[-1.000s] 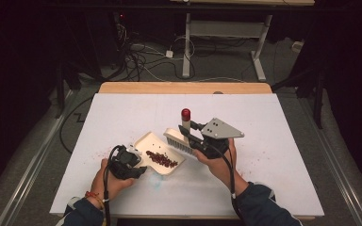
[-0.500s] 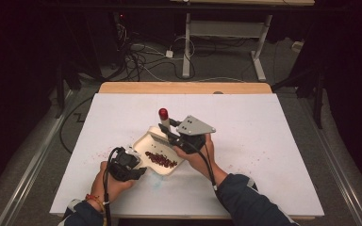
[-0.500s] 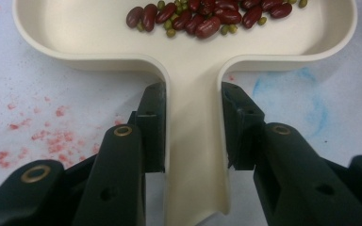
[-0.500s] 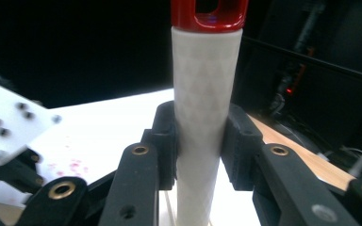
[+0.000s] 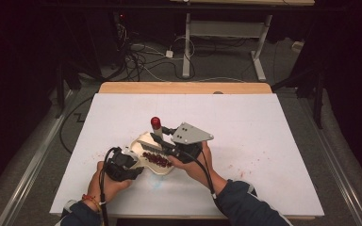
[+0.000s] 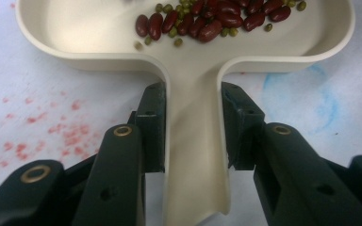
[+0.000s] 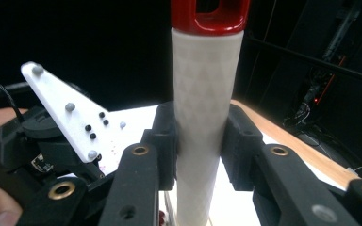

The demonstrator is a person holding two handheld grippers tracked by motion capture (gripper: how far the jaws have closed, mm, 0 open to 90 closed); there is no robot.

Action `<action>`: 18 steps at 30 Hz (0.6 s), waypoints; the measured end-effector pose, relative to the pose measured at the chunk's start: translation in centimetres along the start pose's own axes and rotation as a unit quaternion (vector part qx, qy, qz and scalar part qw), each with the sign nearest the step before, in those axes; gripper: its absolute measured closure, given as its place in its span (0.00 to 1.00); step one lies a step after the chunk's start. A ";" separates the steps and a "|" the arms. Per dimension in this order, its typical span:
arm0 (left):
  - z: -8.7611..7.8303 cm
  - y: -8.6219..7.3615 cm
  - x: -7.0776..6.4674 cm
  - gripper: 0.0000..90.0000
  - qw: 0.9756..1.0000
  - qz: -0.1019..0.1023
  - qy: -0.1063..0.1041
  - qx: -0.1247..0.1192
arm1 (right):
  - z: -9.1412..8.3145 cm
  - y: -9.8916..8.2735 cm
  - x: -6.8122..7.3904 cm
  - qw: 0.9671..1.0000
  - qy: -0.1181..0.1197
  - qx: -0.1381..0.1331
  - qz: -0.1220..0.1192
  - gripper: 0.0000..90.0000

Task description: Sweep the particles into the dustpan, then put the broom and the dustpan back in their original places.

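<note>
The right gripper is clamped on the white handle of a small brush — in the right gripper view both pads press flat against the faceted shaft, with the red cap standing above them. Compared with a second ago, this hand has carried the brush leftward across the table: the red cap then stood over bare white surface beyond the pan's right end, and now it sits over the pan's far edge, with the bristle head low at the pan's open mouth.

The left gripper has not shifted. Its jaws are closed on the stem of the cream dustpan, one pad on each side wall of the channel-shaped handle, holding the pan flat on the table. Inside the tray lies a cluster of red kidney beans mixed with small green mung beans, gathered toward the far right of the tray as the left gripper view shows it.

The brush arriving at the pan suggests a sweeping stroke is ending or about to run into the tray — the beans appear largely collected. Faint reddish stains mark the table to the right of the person's right hand; whether any loose beans remain there is too small to tell.
</note>
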State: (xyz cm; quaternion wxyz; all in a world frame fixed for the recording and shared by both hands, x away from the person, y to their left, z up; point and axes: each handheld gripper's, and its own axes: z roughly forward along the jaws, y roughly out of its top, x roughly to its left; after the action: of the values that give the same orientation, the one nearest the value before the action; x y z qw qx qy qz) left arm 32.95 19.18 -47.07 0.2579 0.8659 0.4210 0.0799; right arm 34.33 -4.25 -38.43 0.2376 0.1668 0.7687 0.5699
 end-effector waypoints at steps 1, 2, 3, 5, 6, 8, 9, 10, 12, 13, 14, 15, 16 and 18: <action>0.0 -0.1 0.1 0.71 1.000 -0.002 0.001 0.001 | -0.3 0.2 -0.2 1.000 -0.001 -0.002 0.002 0.77; 0.0 -0.2 0.2 0.71 1.000 -0.004 0.003 0.001 | -0.7 0.3 -0.4 1.000 -0.002 -0.004 0.003 0.77; -0.1 -0.3 0.3 0.71 1.000 -0.005 0.007 0.002 | -1.0 0.5 -0.6 1.000 -0.004 -0.004 0.006 0.77; -0.3 -0.4 0.5 0.71 1.000 -0.009 0.011 0.001 | -1.7 0.8 -0.9 1.000 -0.005 -0.010 0.010 0.77; -0.3 -0.5 0.6 0.71 1.000 -0.012 0.012 0.001 | -2.1 0.9 -1.1 1.000 -0.004 -0.011 0.011 0.77; -0.4 -0.7 0.7 0.71 1.000 -0.019 0.015 -0.001 | -2.7 1.0 -1.3 1.000 -0.004 -0.012 0.015 0.77; -0.4 -0.8 0.7 0.71 1.000 -0.021 0.017 0.000 | -2.9 1.0 -1.4 1.000 -0.004 -0.012 0.017 0.77; -0.5 -0.9 0.8 0.71 1.000 -0.023 0.018 -0.002 | -3.2 1.1 -1.5 1.000 -0.003 -0.009 0.017 0.77; -0.6 -1.2 0.9 0.71 0.999 -0.029 0.021 -0.001 | -3.8 1.1 -1.7 1.000 -0.002 -0.006 0.019 0.77; -0.6 -1.3 1.0 0.71 0.999 -0.030 0.021 0.000 | -4.2 1.1 -1.8 1.000 0.000 -0.005 0.023 0.77; -0.6 -1.5 1.1 0.71 0.999 -0.031 0.022 0.001 | -4.6 1.1 -1.9 1.000 0.002 -0.004 0.027 0.77; -0.7 -1.6 1.2 0.71 0.999 -0.034 0.024 0.000 | -4.9 1.1 -2.1 0.999 0.007 -0.003 0.031 0.77; -0.8 -1.7 1.4 0.71 0.999 -0.036 0.026 0.000 | -5.3 1.1 -2.3 0.999 0.010 -0.003 0.034 0.77; -0.9 -1.9 1.7 0.71 0.999 -0.041 0.029 0.000 | -6.2 1.1 -2.6 0.999 0.011 0.000 0.035 0.77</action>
State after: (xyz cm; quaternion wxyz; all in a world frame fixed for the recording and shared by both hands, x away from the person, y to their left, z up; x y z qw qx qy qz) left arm 32.34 21.82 -47.39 0.2486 0.8451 0.4638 0.0942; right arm 33.02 -10.18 -35.48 0.2094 0.1874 0.7647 0.5798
